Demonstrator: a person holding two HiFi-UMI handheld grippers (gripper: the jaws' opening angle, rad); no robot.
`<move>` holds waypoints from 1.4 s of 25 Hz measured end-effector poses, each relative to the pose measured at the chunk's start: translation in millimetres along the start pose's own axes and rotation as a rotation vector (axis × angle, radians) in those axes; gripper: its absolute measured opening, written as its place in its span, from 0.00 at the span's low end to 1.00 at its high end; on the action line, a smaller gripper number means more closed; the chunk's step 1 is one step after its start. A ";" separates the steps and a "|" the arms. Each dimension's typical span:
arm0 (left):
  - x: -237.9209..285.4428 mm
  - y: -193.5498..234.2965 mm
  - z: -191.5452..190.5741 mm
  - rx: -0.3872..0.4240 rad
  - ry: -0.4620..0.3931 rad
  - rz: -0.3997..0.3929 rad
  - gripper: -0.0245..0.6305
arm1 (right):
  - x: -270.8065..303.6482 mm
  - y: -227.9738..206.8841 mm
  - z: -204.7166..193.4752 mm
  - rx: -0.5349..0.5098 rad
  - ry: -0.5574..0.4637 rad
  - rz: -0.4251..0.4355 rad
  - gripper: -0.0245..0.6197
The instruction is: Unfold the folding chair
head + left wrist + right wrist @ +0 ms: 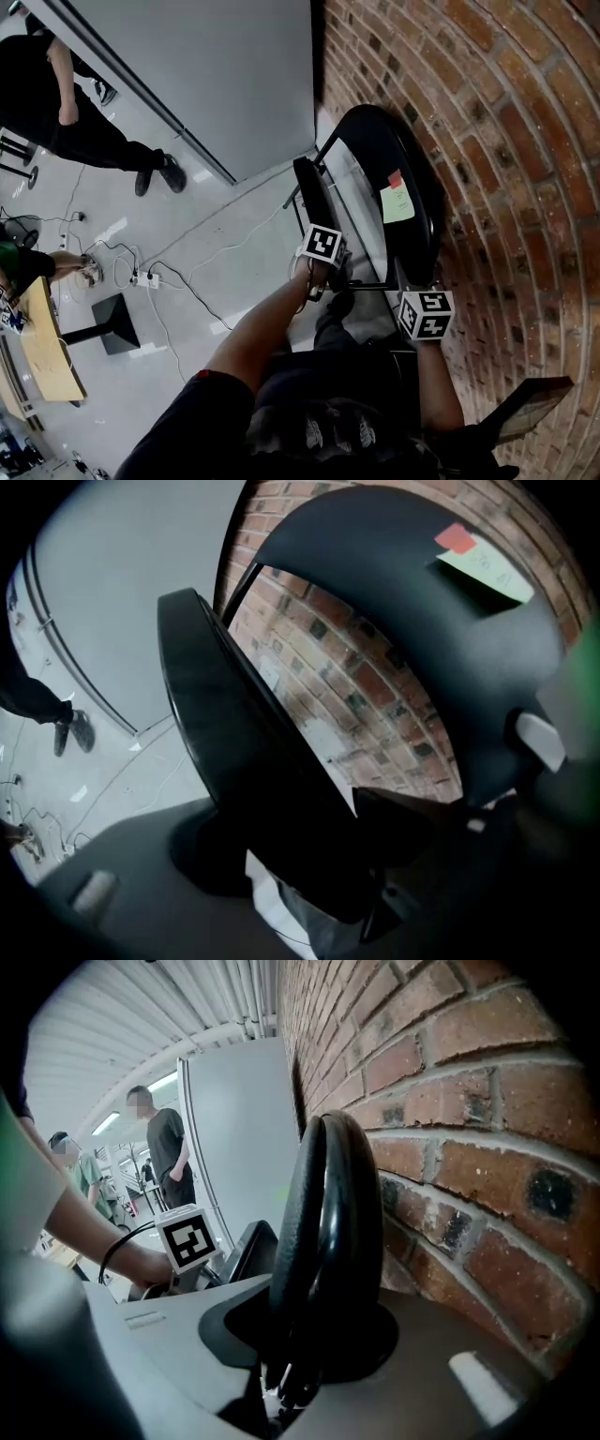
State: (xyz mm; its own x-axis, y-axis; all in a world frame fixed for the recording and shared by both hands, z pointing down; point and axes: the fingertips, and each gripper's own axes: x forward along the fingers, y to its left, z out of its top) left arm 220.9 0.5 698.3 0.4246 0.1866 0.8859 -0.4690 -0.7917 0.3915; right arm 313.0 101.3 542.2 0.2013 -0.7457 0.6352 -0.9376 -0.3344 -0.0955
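Observation:
A black folding chair stands against the brick wall. Its backrest (398,150) carries a green note (397,203) with a red tab. The seat panel (312,194) is swung a little away from the backrest, with a gap between them. My left gripper (322,228) is shut on the seat's (234,742) near edge, which runs down between the jaws (309,855). At the right, my right gripper (422,284) is shut on the rim of the backrest (328,1204), which sits deep between its jaws (300,1335). The left gripper's marker cube (183,1238) shows beside the seat (251,1246).
The brick wall (506,141) lies close behind the chair, and a grey partition (225,75) stands to its left. A person (66,112) stands on the pale floor at upper left. Cables and a power strip (145,278), a black stand base (117,323) and a wooden table (42,347) lie left.

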 end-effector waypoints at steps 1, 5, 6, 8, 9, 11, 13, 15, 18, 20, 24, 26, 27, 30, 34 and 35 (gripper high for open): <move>-2.9 5.2 -4.3 -0.001 0.000 -0.004 0.55 | 0.6 0.7 -1.1 0.011 0.005 0.000 0.20; -10.5 20.2 -15.4 0.001 -0.001 -0.008 0.55 | 1.6 6.9 -1.9 0.022 0.006 -0.001 0.20; -11.1 21.3 -15.9 0.002 -0.006 -0.015 0.55 | 1.9 9.2 -1.7 0.019 0.002 -0.001 0.20; -11.9 22.5 -16.0 0.005 -0.016 -0.030 0.55 | 2.9 12.5 -1.5 0.017 -0.004 0.000 0.20; -12.4 23.6 -16.1 0.006 -0.020 -0.033 0.55 | 3.5 12.8 -1.6 0.019 -0.005 0.000 0.20; -12.9 27.0 -17.8 0.006 -0.020 -0.031 0.55 | 4.8 10.4 -3.0 0.029 -0.002 0.000 0.20; -12.4 30.1 -22.7 -0.006 -0.007 -0.031 0.55 | 6.3 5.7 -5.8 0.044 0.008 0.002 0.20; -12.1 33.2 -30.9 -0.033 0.024 -0.033 0.55 | 7.7 0.6 -7.8 0.057 0.014 0.005 0.20; -12.2 38.0 -33.4 -0.037 0.027 -0.030 0.55 | 9.4 -9.5 -9.7 0.078 0.016 0.007 0.20; -12.1 42.6 -36.0 -0.042 0.021 -0.033 0.55 | 12.4 -14.5 -12.3 0.093 0.018 0.018 0.20; -15.5 45.3 -37.7 -0.050 0.011 -0.040 0.54 | 14.9 -25.3 -15.3 0.104 0.013 0.041 0.20; -17.8 45.7 -35.9 -0.043 0.008 -0.038 0.54 | 15.7 -29.8 -15.7 0.111 0.013 0.040 0.20; -18.8 47.3 -36.5 -0.043 0.007 -0.037 0.54 | 17.0 -29.7 -16.5 0.115 0.014 0.043 0.20; -16.2 46.7 -42.0 -0.055 0.014 -0.049 0.54 | 16.3 -31.6 -20.0 0.125 0.020 0.045 0.20; -11.8 55.0 -50.7 -0.072 0.031 -0.069 0.54 | 19.1 -31.6 -20.7 0.139 0.020 0.041 0.20; -11.9 61.9 -54.1 -0.073 0.028 -0.065 0.54 | 22.2 -28.8 -22.7 0.143 0.023 0.045 0.20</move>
State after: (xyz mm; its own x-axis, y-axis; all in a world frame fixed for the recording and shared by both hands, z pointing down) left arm 144.9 -19.3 725.4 0.4348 0.2535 0.8641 -0.4968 -0.7327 0.4650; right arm 338.0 107.4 576.4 0.1519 -0.7487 0.6452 -0.8953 -0.3807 -0.2311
